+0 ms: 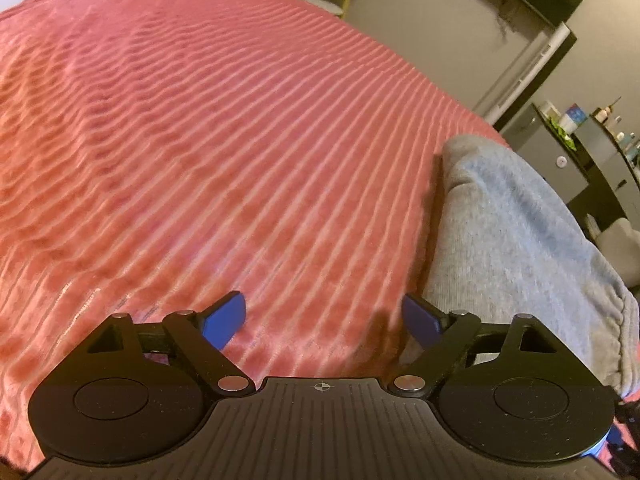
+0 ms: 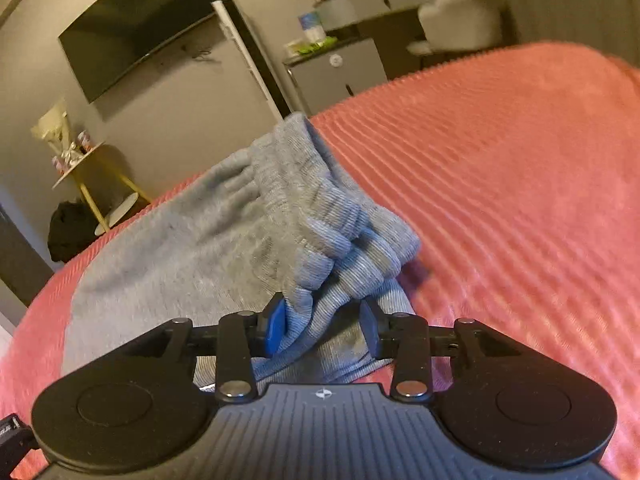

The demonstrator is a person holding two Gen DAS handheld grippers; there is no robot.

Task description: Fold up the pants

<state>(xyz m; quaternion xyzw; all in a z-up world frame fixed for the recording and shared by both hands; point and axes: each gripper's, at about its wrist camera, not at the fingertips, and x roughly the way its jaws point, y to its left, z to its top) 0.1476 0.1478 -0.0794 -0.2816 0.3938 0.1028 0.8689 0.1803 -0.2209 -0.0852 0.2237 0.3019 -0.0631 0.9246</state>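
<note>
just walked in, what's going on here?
A person with a handheld gripper in each hand is folding grey pants on a pink bedspread. The right gripper is at the bunched ribbed cuffs, with fabric between its jaws; its left pad touches the cloth, the right pad stands clear of it. The left gripper is open and empty over bare bedspread, beside the pants. The fold looks unfinished.

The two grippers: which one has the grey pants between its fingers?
The right gripper: ribbed grey pants fabric bunches between its blue fingers. The left gripper stands wide open over the bare pink blanket, pants beside it.
</note>
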